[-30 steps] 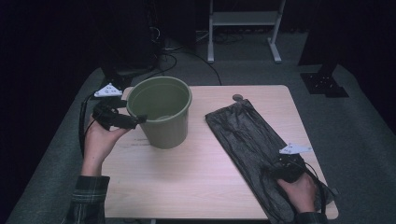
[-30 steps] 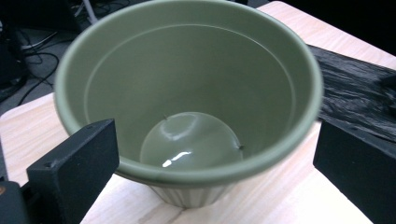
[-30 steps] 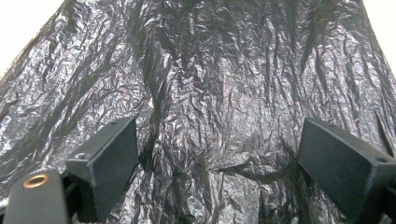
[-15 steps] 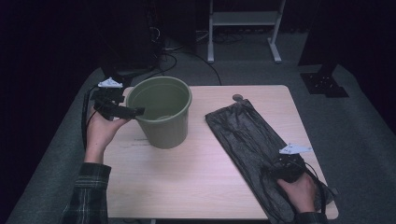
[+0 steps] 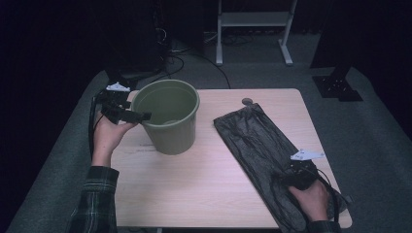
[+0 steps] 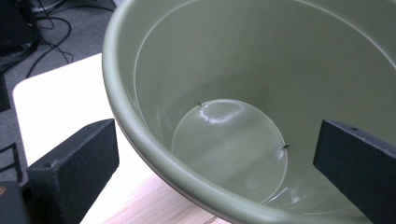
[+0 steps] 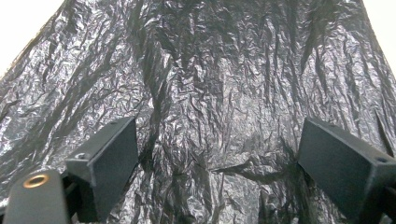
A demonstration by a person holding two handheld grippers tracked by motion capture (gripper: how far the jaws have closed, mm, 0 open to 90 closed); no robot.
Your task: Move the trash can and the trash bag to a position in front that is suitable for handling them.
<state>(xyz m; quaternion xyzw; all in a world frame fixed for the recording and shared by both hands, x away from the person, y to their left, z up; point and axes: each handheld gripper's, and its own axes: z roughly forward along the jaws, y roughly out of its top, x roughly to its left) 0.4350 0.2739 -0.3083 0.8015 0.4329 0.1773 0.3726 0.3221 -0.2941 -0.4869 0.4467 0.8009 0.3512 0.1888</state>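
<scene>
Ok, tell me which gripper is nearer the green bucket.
Left. The left gripper straddles the green bucket's rim, jaws open. The right gripper is far off, over the black bag.

We see an empty olive-green bucket (image 5: 167,116) standing upright at the table's left; a crumpled black plastic bag (image 5: 260,150) lies flat right.

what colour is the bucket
The bucket is olive green inside and out, shown best in the left gripper view.

High view overlooks the table (image 5: 204,194); gripper views sit close on bucket (image 6: 261,60) and bag (image 7: 210,93).
</scene>
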